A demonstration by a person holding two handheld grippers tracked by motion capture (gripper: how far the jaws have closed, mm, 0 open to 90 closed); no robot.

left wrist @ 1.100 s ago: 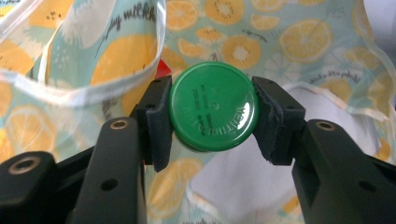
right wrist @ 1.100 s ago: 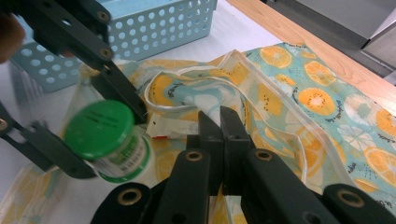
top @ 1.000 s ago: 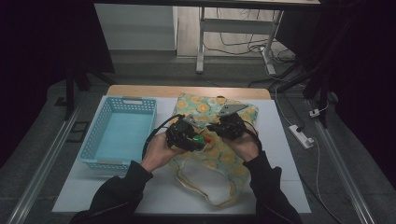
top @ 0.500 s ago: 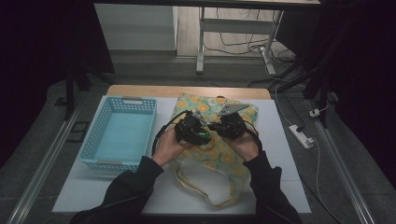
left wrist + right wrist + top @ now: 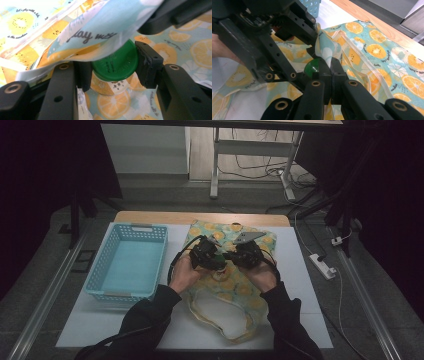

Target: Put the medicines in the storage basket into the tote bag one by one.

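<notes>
Far left on the white table (image 5: 300, 285), at 9 o'clock from the hands: blue basket (image 5: 107, 251), nothing in it, well apart from the work. Next, left gripper (image 5: 212, 259), held over the middle of the fruit-print bag (image 5: 235, 292), jaws at a middling width and clamped on the green lid (image 5: 117, 62) of a small jar, one pad at 9 o'clock of the lid, the other at 3 o'clock. Lid face turned back toward the gripper's camera, so long axis of the jar judged to run away along the jaws; a little of the body glimpsed beneath the lid, otherwise hard to make out. Draped across the lid from 12 o'clock: a lifted flap of bag cloth (image 5: 100, 32), touching or all but touching its upper rim. At 3 o'clock from the left gripper and just beside it: right gripper (image 5: 331, 65), jaws fully narrowed and pinching that same cloth edge, lifting it off the layer below. Jar therefore right at the raised edge, between the two claws, left hand the one carrying it. Coming move judged to turn on the gap under the flap: jar to pass beneath at 12 o'clock, with the sagging cloth itself the only thing in the way. Farther on, at 6 o'clock, the bag's looped handles (image 5: 220, 320) lying flat toward the person; at 3 o'clock, off the table, a white power strip (image 5: 322, 266).
</notes>
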